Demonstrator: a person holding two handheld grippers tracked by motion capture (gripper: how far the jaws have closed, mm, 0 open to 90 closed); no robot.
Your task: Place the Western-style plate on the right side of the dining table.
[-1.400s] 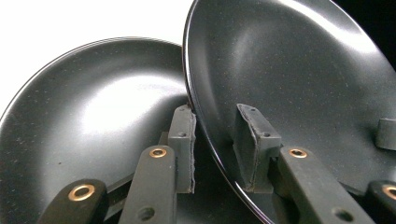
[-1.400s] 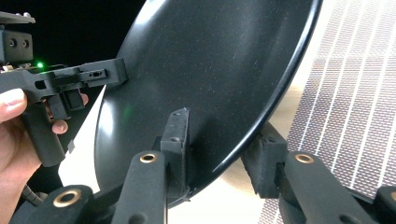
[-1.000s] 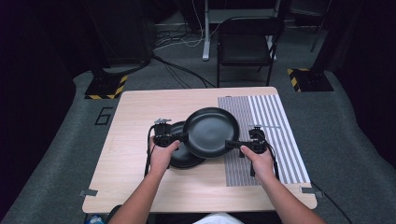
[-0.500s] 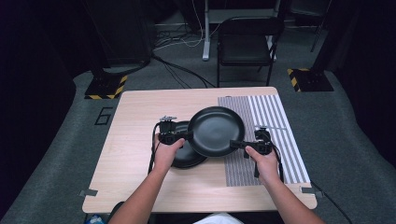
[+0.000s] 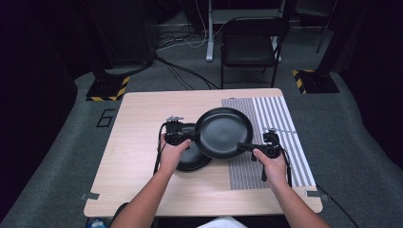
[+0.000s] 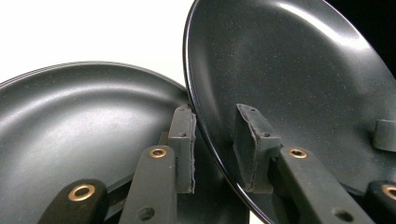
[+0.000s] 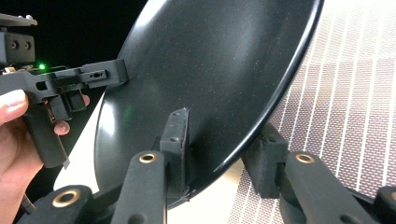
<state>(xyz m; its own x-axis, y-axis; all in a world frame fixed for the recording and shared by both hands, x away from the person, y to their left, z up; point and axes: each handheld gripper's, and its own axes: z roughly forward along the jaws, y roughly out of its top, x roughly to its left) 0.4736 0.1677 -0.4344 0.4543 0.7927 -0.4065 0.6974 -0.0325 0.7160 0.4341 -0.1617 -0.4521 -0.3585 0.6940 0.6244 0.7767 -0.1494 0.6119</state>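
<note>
Here, a person holds a large black plate [image 5: 223, 132] by both edges, lifted above the wooden table [image 5: 138, 123]. The left gripper [image 5: 186, 137] clamps the plate's left rim, one pad [image 6: 184, 140] on each face (seen closely in the left gripper view). The right gripper [image 5: 247, 147] grips the opposite rim likewise, over the striped mat [image 5: 280, 118]. A second black plate [image 5: 192, 159] lies on the table below, partly covered by the lifted one.
</note>
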